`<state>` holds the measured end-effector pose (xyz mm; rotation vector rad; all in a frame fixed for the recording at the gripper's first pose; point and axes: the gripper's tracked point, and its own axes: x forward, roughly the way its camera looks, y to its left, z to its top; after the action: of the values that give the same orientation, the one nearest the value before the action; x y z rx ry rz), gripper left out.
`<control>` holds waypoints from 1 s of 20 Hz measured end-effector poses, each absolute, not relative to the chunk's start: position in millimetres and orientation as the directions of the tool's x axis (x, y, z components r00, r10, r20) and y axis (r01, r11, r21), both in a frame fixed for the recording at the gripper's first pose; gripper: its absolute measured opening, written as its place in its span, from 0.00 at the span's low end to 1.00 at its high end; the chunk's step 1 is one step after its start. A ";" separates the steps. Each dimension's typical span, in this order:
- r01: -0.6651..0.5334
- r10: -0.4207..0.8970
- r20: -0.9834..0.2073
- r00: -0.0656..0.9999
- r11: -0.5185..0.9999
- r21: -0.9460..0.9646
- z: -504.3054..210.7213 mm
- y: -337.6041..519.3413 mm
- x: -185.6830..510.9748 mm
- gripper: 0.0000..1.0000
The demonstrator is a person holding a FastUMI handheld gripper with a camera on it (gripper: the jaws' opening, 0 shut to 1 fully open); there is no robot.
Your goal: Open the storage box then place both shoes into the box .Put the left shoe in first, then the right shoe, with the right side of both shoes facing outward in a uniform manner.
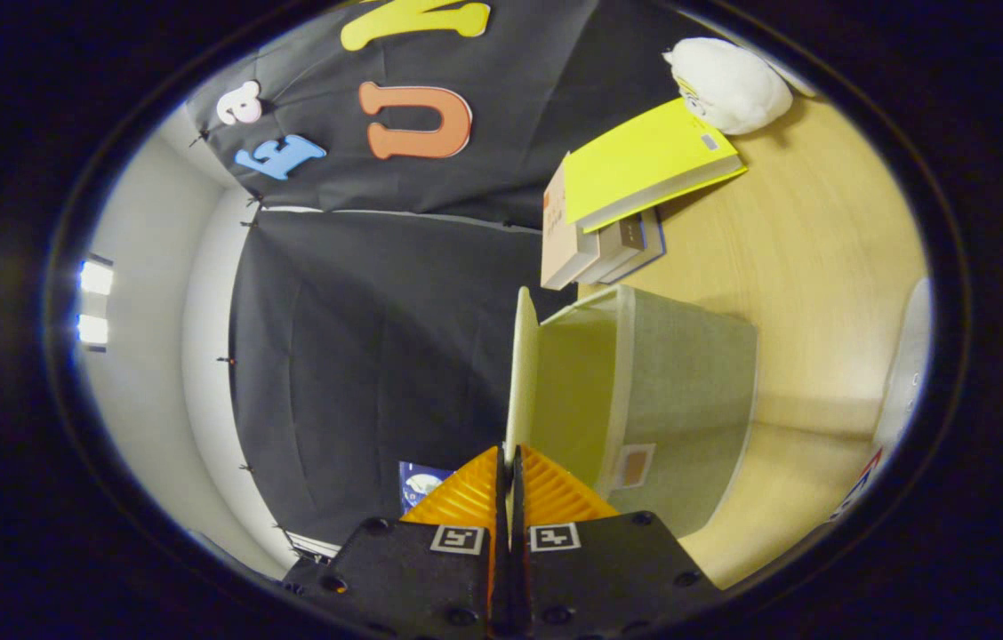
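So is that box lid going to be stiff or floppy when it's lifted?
Probably stiff: the lid stands edge-on as a flat, straight panel with the gripper shut on its edge. Likely light, being thin. The fabric-looking box may shift if pulled hard.

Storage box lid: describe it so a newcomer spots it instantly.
Find the wooden table, then the pale green fabric storage box near the book stack. The lid is the thin cream flap standing off its open edge, pinched by the tool.
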<state>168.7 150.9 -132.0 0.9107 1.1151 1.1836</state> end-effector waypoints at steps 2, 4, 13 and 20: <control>-0.252 0.984 -0.176 0.034 0.179 0.951 -116.2 165.6 165.1 0.05; -0.264 0.985 -0.168 0.047 0.175 0.949 -97.9 181.1 162.8 0.05; -0.386 0.971 -0.216 0.099 0.237 0.891 -61.1 280.2 152.9 0.10; -0.422 0.923 -0.370 0.102 0.377 0.825 -87.7 349.4 136.2 0.85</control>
<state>136.2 349.4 -87.7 0.6094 1.0294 1.0891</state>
